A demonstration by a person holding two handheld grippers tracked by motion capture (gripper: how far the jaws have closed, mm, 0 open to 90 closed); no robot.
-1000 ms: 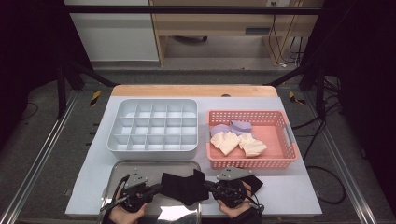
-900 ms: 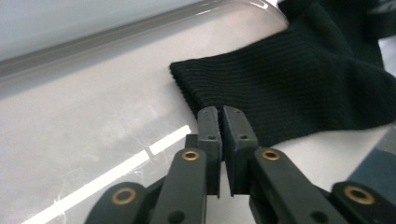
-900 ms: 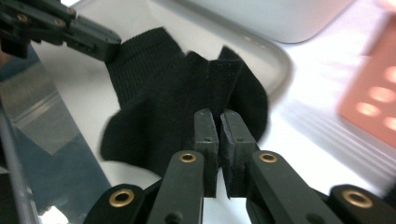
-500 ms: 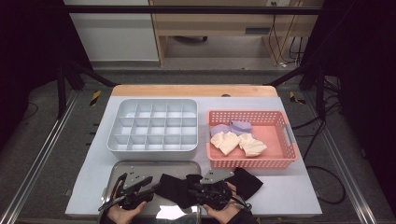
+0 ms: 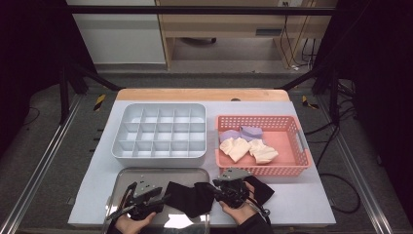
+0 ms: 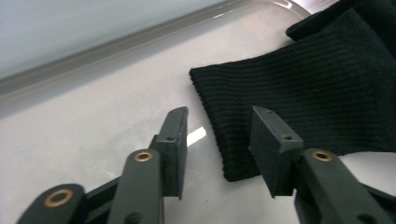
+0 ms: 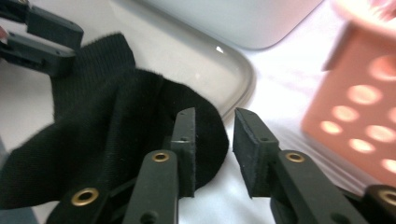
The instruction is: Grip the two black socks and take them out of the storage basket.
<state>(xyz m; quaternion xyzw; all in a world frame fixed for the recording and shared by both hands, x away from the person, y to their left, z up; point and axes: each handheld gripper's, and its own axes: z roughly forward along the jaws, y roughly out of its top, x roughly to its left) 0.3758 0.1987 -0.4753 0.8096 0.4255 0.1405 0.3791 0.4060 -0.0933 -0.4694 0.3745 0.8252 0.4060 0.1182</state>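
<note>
You have a black ribbed knit cloth sock (image 6: 308,93), matt and soft, lying on a shiny smooth rounded metal tray (image 6: 93,121). At your one o'clock stands a glossy pink perforated plastic basket (image 5: 292,168); at eleven, a smooth matt grey plastic compartment box (image 5: 160,153)

lab: black curtains (image 5: 375,73), aluminium frame rails (image 5: 34,180), floor cables (image 5: 336,180)
</note>
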